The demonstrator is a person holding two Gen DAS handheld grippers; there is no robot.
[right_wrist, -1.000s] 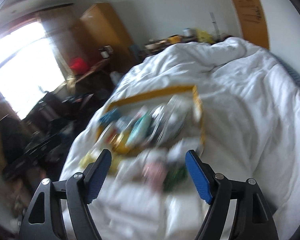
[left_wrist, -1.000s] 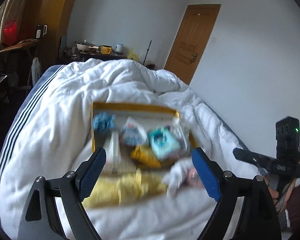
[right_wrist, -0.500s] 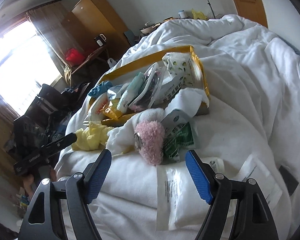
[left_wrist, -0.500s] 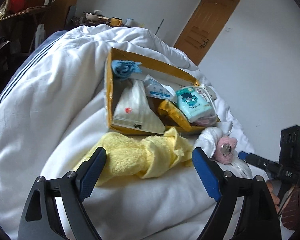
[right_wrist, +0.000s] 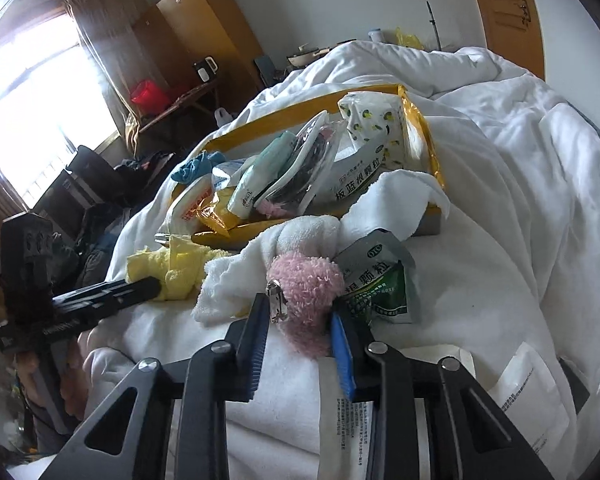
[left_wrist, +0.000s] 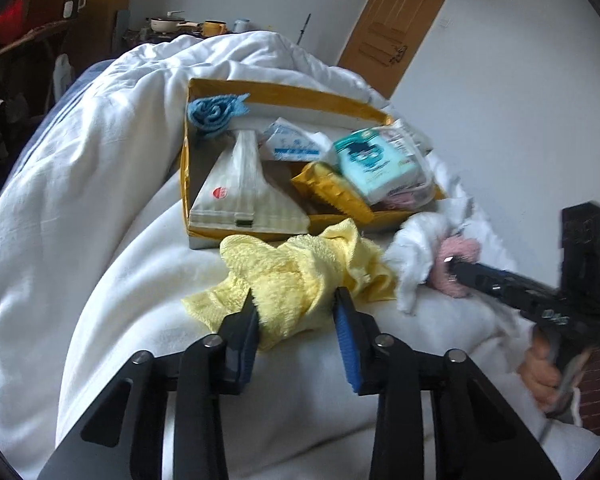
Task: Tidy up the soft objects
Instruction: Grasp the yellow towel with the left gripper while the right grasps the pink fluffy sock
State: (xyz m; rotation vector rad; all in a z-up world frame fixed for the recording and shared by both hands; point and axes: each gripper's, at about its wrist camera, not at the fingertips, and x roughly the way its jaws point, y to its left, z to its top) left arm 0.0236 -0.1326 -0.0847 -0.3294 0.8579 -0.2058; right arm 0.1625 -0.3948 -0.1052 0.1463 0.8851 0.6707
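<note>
A crumpled yellow towel [left_wrist: 300, 264] lies on the white duvet in front of the yellow box [left_wrist: 284, 90]. My left gripper [left_wrist: 294, 300] is closing, and its blue pads press on a fold of that towel. To its right lie a white towel [left_wrist: 416, 240] and a pink fluffy item [right_wrist: 308, 280] with a metal clip. My right gripper [right_wrist: 298, 308] is closing too, with the pink fluffy item squeezed between its pads. In the right wrist view the yellow towel [right_wrist: 168, 272] shows at the left, with the left gripper's tip on it.
The box [right_wrist: 300, 110] holds a blue cloth [left_wrist: 216, 110], a white tissue pack [left_wrist: 240, 188], a teal pack [left_wrist: 374, 164] and other packets. A green sachet [right_wrist: 380, 288] lies beside the pink item. White paper packets [right_wrist: 532, 384] lie near the bed's edge. A hand [left_wrist: 540, 368] holds the right tool.
Both grippers came down to the bed and their jaws narrowed from wide apart. The left now pinches the yellow towel, the right the pink fluffy item.
</note>
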